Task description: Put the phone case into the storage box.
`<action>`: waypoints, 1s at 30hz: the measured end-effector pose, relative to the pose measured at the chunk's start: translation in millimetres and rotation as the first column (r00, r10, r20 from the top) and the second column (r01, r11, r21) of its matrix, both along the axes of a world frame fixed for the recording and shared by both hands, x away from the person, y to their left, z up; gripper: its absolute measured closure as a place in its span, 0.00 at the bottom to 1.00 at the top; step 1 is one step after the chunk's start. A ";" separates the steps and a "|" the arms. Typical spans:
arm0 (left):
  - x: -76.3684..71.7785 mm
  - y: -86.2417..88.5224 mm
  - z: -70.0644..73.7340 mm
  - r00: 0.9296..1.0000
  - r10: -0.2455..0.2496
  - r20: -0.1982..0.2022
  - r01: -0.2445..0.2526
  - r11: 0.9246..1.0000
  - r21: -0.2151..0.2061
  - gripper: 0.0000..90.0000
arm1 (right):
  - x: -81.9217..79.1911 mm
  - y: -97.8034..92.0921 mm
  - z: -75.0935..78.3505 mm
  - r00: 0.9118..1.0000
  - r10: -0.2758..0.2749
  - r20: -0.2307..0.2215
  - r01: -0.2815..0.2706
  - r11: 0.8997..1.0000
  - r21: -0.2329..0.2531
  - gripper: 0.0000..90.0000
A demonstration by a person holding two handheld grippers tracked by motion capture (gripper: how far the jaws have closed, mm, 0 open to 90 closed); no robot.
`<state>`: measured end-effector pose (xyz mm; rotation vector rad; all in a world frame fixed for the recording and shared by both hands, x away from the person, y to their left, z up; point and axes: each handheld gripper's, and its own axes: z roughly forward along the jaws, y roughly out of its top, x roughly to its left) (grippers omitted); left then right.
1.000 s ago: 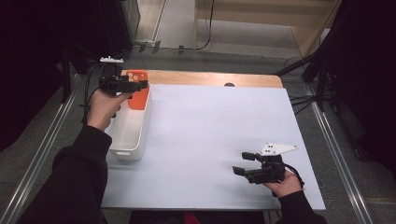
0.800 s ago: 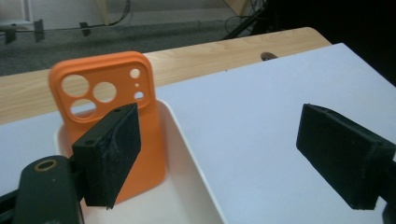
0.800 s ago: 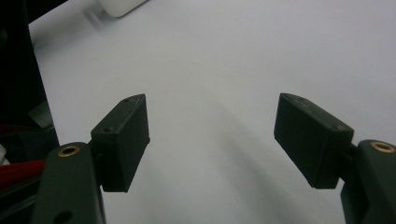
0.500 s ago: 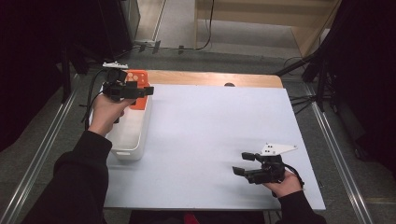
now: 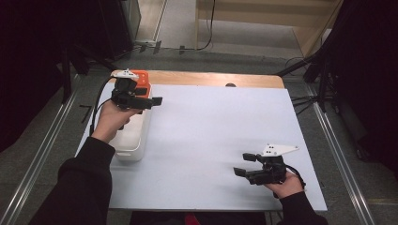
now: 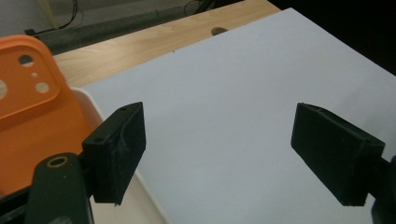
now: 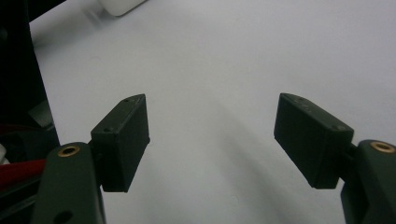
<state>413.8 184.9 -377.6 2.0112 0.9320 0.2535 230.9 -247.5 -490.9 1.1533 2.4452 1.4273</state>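
An orange plate with round holes [image 5: 142, 76] [image 6: 29, 109] stands in the far end of a white bin [image 5: 133, 149] [image 6: 91, 100] at the table's left edge. My left gripper [image 5: 155, 101] [image 6: 219, 140] hovers over the bin's right rim, jaws pointing right across the table. It is open and holds nothing. In its own view the orange plate lies just left of the left jaw. My right gripper [image 5: 243, 165] [image 7: 217, 135] is held low over the near right of the white table [image 5: 211, 136], open, with bare table between its jaws.
A bare wooden strip [image 5: 211, 78] with a small dark hole [image 5: 230, 85] runs along the table's far edge. Metal rails [image 5: 328, 136] flank both sides on the grey floor. A corner of the white bin [image 7: 121, 5] appears at the top of the right gripper view.
My left gripper has drifted from above the orange plate toward the near side and the right, to over the bin's right rim. The right gripper has stayed put.
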 end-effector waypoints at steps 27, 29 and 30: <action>-41.7 -24.1 -15.9 0.991 -0.129 0.019 0.129 0.992 0.007 0.20 | 0.0 0.7 -0.6 1.000 0.001 -0.004 -0.001 1.000 0.001 0.28; -45.4 -25.0 -17.1 0.991 -0.130 0.021 0.130 0.991 0.010 0.20 | 0.0 0.7 -0.5 1.000 0.001 -0.003 -0.001 1.000 0.003 0.28; -46.9 -25.1 -18.1 0.990 -0.137 0.019 0.137 0.991 0.010 0.20 | 0.0 0.7 -0.5 1.000 0.001 -0.003 -0.001 1.000 0.003 0.28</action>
